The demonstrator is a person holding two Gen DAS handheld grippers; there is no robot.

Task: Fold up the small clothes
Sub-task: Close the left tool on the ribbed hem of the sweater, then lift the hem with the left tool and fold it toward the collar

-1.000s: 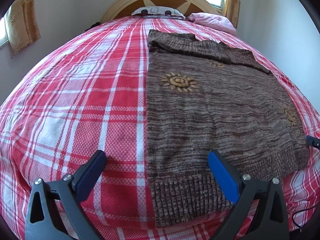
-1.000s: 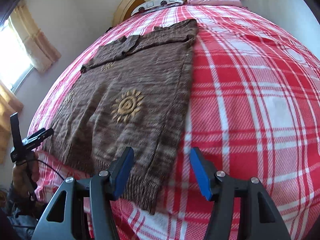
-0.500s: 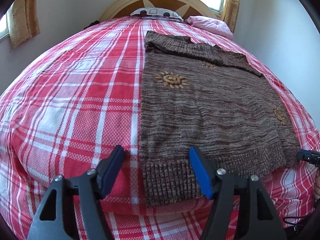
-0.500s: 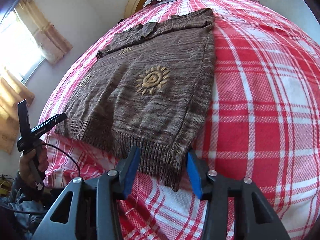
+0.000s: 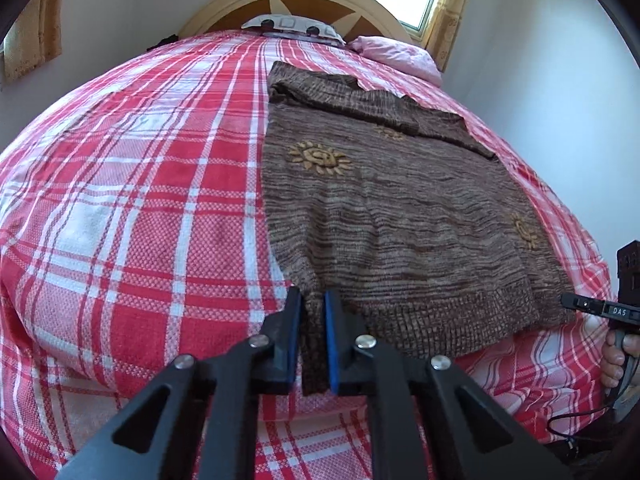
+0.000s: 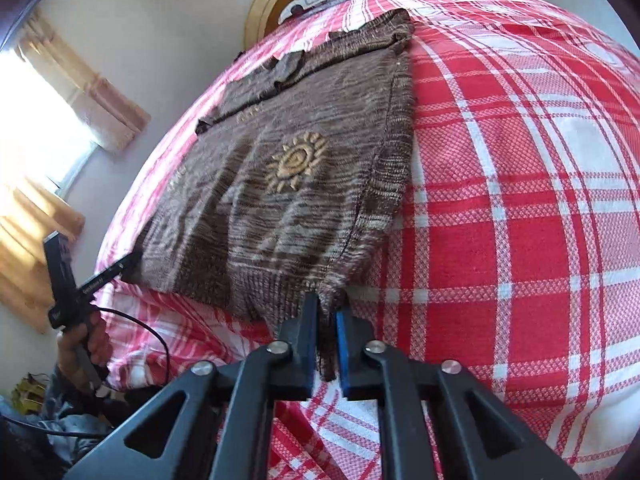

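Both grippers (image 5: pixel 312 304) (image 6: pixel 327 307) clamped on sweater (image 5: pixel 400 208) hem; pink pillow (image 5: pixel 396 54) beyond

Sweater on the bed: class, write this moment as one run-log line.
phase: grasp | left tool: shut on sweater hem corner | right tool: shut on opposite hem corner | sweater: flat on bed

My right gripper (image 6: pixel 327 316) has just squeezed shut on the corner of the brown sweater (image 6: pixel 288 184). The sweater lies flat on the red checked blanket (image 6: pixel 520 200).
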